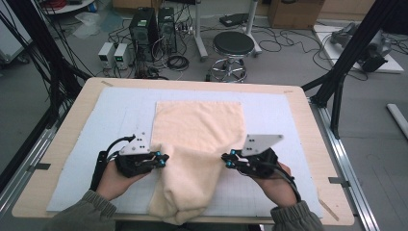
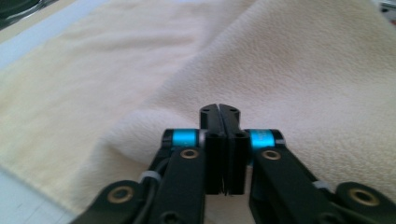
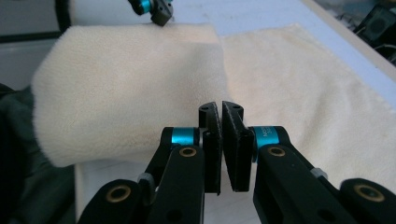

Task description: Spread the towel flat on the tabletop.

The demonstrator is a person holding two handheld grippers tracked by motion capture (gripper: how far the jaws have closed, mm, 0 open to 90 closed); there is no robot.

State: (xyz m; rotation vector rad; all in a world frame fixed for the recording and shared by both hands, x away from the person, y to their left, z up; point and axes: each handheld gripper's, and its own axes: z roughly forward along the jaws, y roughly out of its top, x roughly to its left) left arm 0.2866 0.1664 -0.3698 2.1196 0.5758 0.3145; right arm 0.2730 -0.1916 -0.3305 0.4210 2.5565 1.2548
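Observation:
A cream towel (image 1: pixel 197 125) lies on the pale mat (image 1: pixel 120 110), its far half flat. The near half is raised into a fold between the two grippers and hangs over the table's front edge. My left gripper (image 1: pixel 166 158) is at the fold's left side, and in the left gripper view its jaws (image 2: pixel 219 108) are pressed together on the fleece (image 2: pixel 289 70). My right gripper (image 1: pixel 223 158) pinches the fold's right side. In the right gripper view its tips (image 3: pixel 219 105) meet on the towel (image 3: pixel 126 88), with the left gripper (image 3: pixel 152 7) at the far side.
The wooden table (image 1: pixel 312 144) carries the mat, with bare mat to either side of the towel. Beyond the far edge stand a round stool (image 1: pixel 233 45), computer towers (image 1: pixel 144 29) and floor cables. A black frame post (image 1: pixel 356 48) rises at the right.

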